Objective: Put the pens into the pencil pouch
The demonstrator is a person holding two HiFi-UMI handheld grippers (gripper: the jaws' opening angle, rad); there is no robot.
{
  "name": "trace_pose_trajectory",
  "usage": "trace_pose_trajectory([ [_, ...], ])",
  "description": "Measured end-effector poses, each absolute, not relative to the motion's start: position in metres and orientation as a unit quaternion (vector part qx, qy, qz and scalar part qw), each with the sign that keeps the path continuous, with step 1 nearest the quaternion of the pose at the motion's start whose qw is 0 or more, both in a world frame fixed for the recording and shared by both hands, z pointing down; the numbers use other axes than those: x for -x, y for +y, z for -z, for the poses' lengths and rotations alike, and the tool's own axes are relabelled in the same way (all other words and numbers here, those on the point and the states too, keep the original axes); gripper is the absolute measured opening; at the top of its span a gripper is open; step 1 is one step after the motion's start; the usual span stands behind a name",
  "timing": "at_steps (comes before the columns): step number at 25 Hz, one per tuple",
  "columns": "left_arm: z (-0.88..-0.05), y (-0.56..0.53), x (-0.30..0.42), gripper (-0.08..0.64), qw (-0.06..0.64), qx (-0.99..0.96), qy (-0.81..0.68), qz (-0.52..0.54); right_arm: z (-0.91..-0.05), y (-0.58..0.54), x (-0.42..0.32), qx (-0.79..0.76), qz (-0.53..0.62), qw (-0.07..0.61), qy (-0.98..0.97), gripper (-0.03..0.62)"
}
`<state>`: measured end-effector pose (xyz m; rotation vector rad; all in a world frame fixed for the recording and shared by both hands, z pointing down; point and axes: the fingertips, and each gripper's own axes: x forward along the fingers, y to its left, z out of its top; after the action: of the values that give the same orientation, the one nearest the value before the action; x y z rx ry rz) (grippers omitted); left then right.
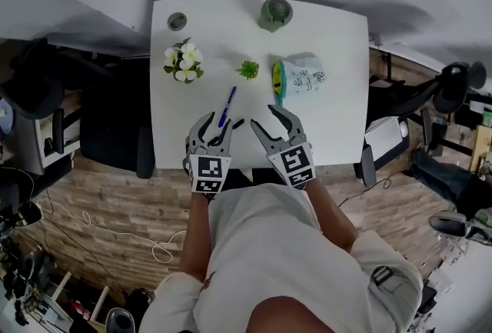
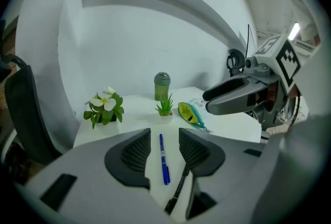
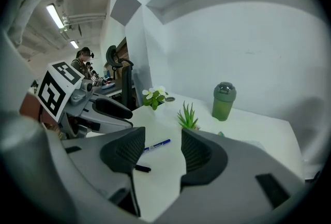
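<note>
A person in a pale shirt stands at the near edge of a white rectangular table (image 1: pixel 330 116), holding a grey two-jaw tool in each hand. The left gripper (image 1: pixel 217 128) hangs low over the tabletop with its jaws apart. A slim blue pen (image 1: pixel 227 105) lies flat on the table in the gap between them, and neither pad touches it. A thin black pen (image 2: pixel 180 189) lies at an angle just beside the blue one, its far end passing under the jaw on the pouch side.

The right gripper (image 1: pixel 265 118) is close alongside, tilted down, its jaws also standing apart with only bare table between them.

The light blue fabric pencil pouch (image 1: pixel 301 77) lies further back on the person's right. Its zipped mouth gapes open, showing a yellow-green lining, and faces a small spiky green plant in a white pot (image 1: pixel 247 69). Both pens are outside the pouch, nearer the person than it is.

A cluster of white flowers with green leaves (image 1: pixel 183 61) stands to the left. A green lidded cup (image 1: pixel 274 14) and a small grey round disc (image 1: pixel 177 20) stand at the far edge.
</note>
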<state>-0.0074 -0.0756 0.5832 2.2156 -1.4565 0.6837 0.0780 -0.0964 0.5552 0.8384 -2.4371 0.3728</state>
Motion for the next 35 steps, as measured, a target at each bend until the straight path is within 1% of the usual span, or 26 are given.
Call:
trace_pose_trajectory([
  [5,-0.611,-0.066,0.011,0.146,0.227,-0.779,-0.522,-0.263,-0.576,-0.091,-0.069,-0.288,-0.146,0.281,-0.904,0.212],
  [18,-0.675,-0.049,0.012,0.102,0.285,-0.756,-0.495,-0.318,-0.614,-0.083,-0.056,-0.259,-0.168,0.314,-0.898,0.201],
  [29,-0.705,-0.043,0.009,0.089,0.322,-0.746,-0.476,-0.337,-0.625,-0.087,-0.055,-0.257,-0.179,0.318,-0.895,0.198],
  [35,-0.713,-0.04,0.008,0.054,0.331,-0.742,-0.469,-0.346,-0.629,-0.084,-0.052,-0.252,-0.182,0.322,-0.894,0.198],
])
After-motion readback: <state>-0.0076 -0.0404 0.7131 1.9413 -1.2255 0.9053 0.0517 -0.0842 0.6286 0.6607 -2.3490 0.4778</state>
